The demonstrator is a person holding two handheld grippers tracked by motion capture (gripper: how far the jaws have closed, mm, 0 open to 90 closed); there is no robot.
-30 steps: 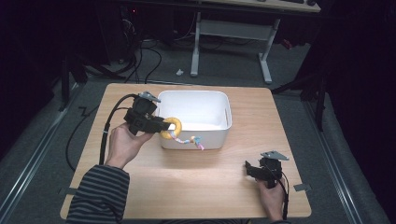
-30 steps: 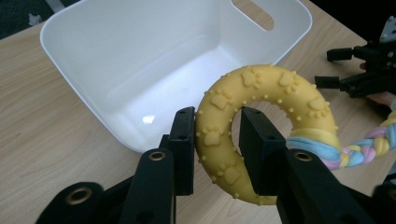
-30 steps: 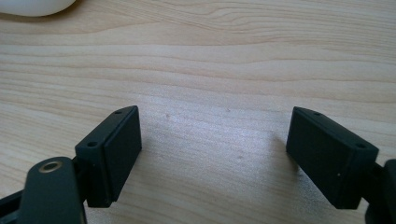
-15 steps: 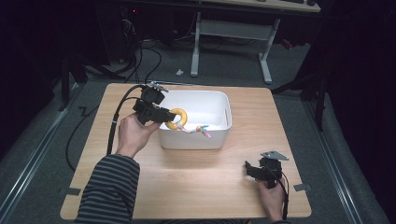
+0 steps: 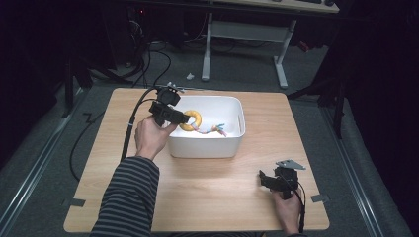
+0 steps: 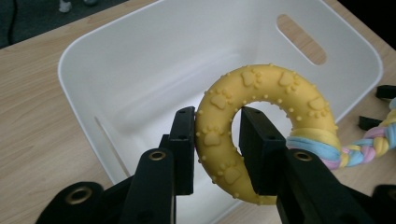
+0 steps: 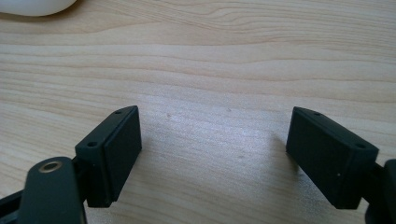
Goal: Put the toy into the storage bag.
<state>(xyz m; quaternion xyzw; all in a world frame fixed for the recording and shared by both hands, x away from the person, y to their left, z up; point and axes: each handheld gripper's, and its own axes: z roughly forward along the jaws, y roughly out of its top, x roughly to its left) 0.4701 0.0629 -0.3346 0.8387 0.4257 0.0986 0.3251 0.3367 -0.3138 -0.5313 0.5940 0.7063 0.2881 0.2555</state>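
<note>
step: lower ring (image 6: 261,135) into bin (image 5: 232,148) | left gripper (image 6: 217,149) clamped on ring | keep rope (image 5: 210,130) inside rim | right gripper (image 7: 212,158) wide open, empty

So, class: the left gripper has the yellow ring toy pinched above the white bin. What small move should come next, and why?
Probably lower it a little and open the jaws. The left gripper is shut on the yellow ring toy, held over the white bin, with its braided rope tail trailing across the bin. The right gripper rests open on the table.
</note>
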